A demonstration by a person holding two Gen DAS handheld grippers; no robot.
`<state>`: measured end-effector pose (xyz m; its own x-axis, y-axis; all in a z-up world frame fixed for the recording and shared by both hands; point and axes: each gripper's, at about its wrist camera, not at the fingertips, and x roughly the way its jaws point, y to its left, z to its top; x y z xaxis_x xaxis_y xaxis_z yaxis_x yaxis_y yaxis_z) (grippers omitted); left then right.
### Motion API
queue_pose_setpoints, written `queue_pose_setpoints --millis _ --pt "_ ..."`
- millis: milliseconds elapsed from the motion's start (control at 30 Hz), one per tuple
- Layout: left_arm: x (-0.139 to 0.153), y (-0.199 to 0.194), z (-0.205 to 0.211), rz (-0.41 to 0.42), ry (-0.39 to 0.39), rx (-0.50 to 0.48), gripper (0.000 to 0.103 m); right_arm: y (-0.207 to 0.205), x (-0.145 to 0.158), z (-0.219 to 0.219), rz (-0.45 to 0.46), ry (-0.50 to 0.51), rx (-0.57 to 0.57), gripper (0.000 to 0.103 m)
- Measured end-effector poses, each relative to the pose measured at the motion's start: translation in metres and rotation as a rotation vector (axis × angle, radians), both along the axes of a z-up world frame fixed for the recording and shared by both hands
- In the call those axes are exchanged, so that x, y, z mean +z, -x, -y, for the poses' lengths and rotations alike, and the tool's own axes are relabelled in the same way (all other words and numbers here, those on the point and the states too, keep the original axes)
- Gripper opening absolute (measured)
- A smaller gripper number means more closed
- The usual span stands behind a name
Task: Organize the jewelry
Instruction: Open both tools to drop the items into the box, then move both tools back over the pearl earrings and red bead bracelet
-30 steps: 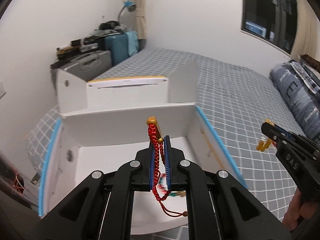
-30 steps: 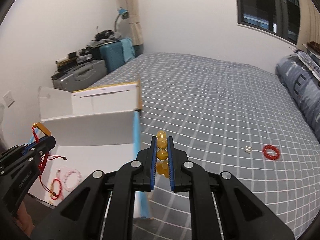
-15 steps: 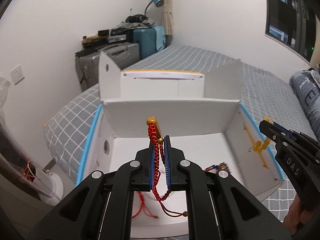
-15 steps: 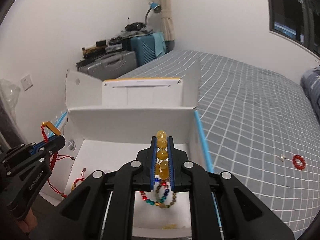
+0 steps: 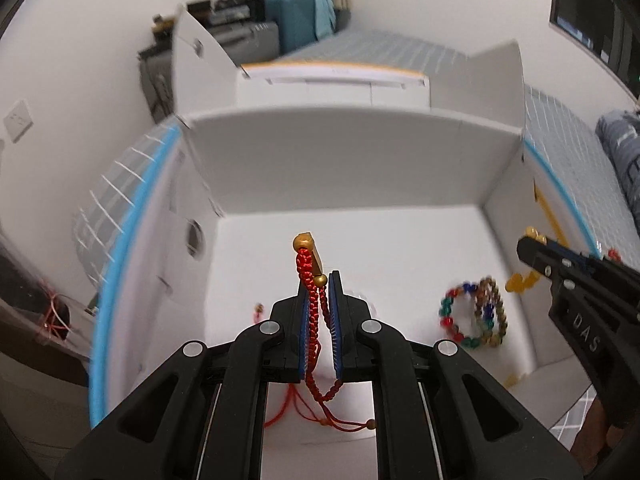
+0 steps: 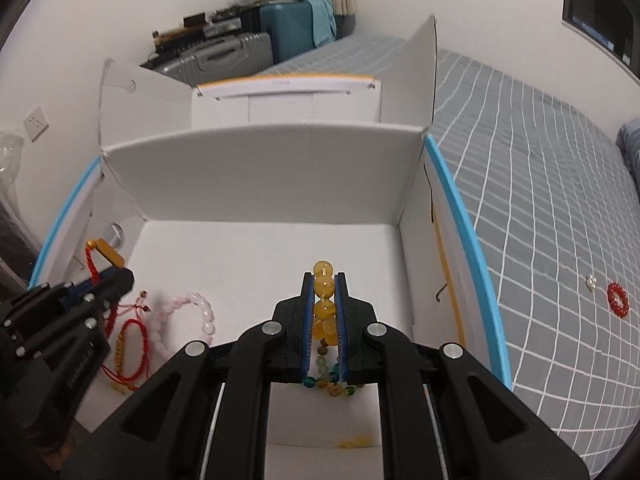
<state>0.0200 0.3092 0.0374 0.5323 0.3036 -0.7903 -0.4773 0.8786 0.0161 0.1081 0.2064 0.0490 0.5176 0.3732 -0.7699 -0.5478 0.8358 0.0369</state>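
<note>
Your left gripper (image 5: 319,280) is clamping a red braided bracelet (image 5: 310,280) between its blue pads, jaws nearly shut with only the cord's thickness between them. The gold bar at the cord's top is standing above the fingertips, and the loop and tail threads are hanging down behind the jaws, so you are carrying it by its middle and it cannot slip out while you are holding it over the white box (image 5: 352,168).

Your right gripper (image 6: 325,280) is pinching a yellow bead bracelet (image 6: 324,288) the same way, jaws closed onto the beads, one bead poking out past the tips and the rest bunching between the pads. It, too, is hovering over the box's floor, toward the box's right wall.

Both pieces are sitting above the open box, which looks like the place you are collecting everything. Already lying on the box floor are a multicoloured bead bracelet (image 5: 472,312) under your right gripper, a pink bead bracelet (image 6: 200,312) nearer the left wall, and a red cord bracelet (image 6: 132,340) just beside the pink one. Whether your held pieces are touching the floor I cannot tell.

Outside the box, well to its right on the checked bedspread (image 6: 540,168), a red bead ring (image 6: 617,299) and a small pale earring (image 6: 591,280) are lying close together, not yet gathered.
</note>
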Motion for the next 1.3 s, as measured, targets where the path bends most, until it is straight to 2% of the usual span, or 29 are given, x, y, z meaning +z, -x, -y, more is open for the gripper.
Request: queue_pose_setpoints --millis 400,500,633,833,933,1067,1167,1300 --pt "0.002 0.002 0.0 -0.002 -0.029 0.022 0.012 -0.008 -0.008 -0.002 -0.024 0.015 -0.012 0.01" --pt "0.003 0.004 0.002 0.004 -0.03 0.025 0.024 -0.008 -0.006 -0.001 -0.021 0.012 -0.01 0.013" --pt "0.007 0.005 0.003 0.018 -0.038 0.025 0.042 -0.004 0.002 0.004 0.007 -0.025 -0.014 0.048" --pt "0.014 0.008 0.009 0.044 -0.056 0.022 0.068 0.001 0.021 0.016 0.076 -0.073 -0.049 0.078" --pt "0.02 0.01 0.013 0.069 -0.069 0.016 0.081 0.003 0.029 0.025 0.105 -0.096 -0.067 0.088" --pt "0.027 0.013 0.023 0.099 -0.077 -0.006 0.092 0.003 0.038 0.042 0.142 -0.109 -0.102 0.094" --pt "0.033 0.013 0.03 0.118 -0.084 -0.019 0.097 0.003 0.044 0.056 0.164 -0.115 -0.129 0.095" --pt "0.042 0.01 0.043 0.151 -0.074 -0.039 0.097 0.006 0.052 0.078 0.206 -0.095 -0.161 0.095"
